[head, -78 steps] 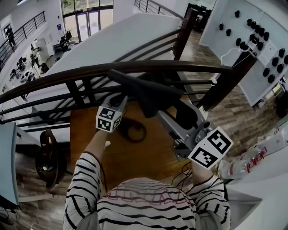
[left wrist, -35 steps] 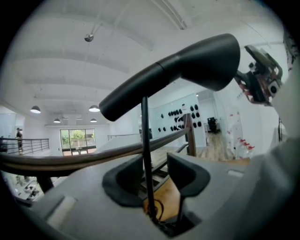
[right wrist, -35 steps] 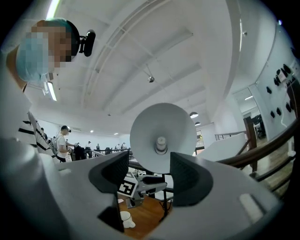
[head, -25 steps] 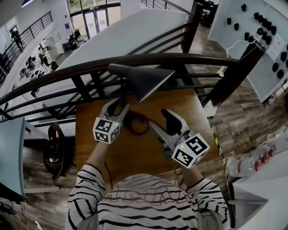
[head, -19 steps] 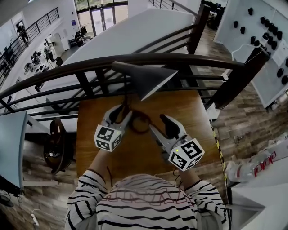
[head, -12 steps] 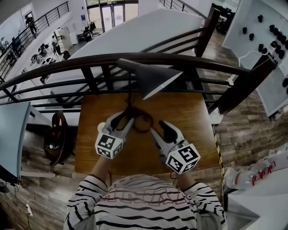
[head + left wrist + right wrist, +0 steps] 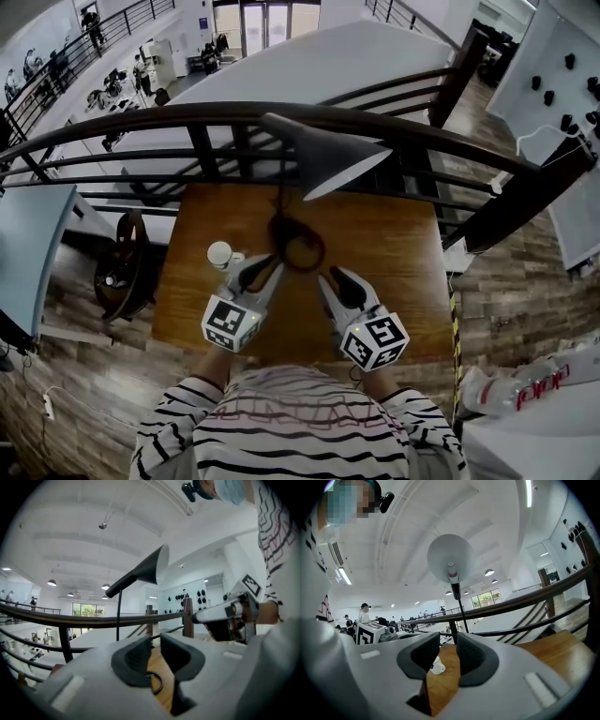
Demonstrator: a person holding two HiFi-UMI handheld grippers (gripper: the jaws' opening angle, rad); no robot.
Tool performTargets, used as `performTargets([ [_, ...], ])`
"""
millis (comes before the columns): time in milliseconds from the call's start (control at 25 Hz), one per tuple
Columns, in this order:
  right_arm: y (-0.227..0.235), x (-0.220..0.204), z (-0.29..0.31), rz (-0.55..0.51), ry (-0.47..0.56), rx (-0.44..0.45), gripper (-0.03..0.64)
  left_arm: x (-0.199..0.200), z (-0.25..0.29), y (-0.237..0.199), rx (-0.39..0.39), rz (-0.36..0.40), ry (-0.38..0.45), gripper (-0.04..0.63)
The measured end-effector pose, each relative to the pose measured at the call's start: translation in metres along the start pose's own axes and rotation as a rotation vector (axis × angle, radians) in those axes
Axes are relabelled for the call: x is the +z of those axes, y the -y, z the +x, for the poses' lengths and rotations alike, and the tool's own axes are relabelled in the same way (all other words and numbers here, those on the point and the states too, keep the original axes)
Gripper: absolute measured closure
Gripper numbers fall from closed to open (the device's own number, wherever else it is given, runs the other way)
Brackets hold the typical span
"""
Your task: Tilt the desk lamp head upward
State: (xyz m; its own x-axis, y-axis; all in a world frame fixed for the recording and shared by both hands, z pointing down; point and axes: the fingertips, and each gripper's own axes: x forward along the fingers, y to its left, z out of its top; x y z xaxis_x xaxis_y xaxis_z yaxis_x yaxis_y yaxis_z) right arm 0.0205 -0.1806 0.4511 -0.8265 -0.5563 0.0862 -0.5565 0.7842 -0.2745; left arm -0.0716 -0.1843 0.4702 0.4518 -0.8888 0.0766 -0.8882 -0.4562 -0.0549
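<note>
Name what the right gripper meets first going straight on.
Probably the desk lamp's pole, standing almost dead ahead of the right gripper, though depth is unclear. Its jaws have just been closing, with nothing between them.

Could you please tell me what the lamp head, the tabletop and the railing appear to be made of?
Lamp head: probably painted metal; a thin rigid cone, dark matte outside, pale inside.
Tabletop: wood or wood veneer; warm brown with grain lines.
Railing: likely stained wood, though coated metal is possible; dark, smooth and rounded.

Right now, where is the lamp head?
Head view, upper centre: the lamp head stands over the far edge of the wooden desk, against the dark railing.
</note>
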Motion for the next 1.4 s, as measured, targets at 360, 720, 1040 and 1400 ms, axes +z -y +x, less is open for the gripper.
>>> performTargets([
  [360,0.002,-0.022,-0.016,0.030,-0.046,0.009,0.568,-0.005,-0.014,0.033,0.014,-0.016,-0.014,0.591],
  [720,0.011,-0.030,-0.022,0.055,-0.069,-0.019,0.615,-0.009,-0.018,0.046,0.008,-0.029,-0.039,0.591],
  [1040,0.017,-0.026,-0.024,0.054,-0.066,-0.031,0.617,0.000,-0.016,0.052,-0.012,-0.014,-0.037,0.591],
  [1400,0.010,-0.020,-0.022,0.023,-0.064,-0.032,0.617,0.007,-0.017,0.052,-0.020,-0.010,-0.023,0.591],
])
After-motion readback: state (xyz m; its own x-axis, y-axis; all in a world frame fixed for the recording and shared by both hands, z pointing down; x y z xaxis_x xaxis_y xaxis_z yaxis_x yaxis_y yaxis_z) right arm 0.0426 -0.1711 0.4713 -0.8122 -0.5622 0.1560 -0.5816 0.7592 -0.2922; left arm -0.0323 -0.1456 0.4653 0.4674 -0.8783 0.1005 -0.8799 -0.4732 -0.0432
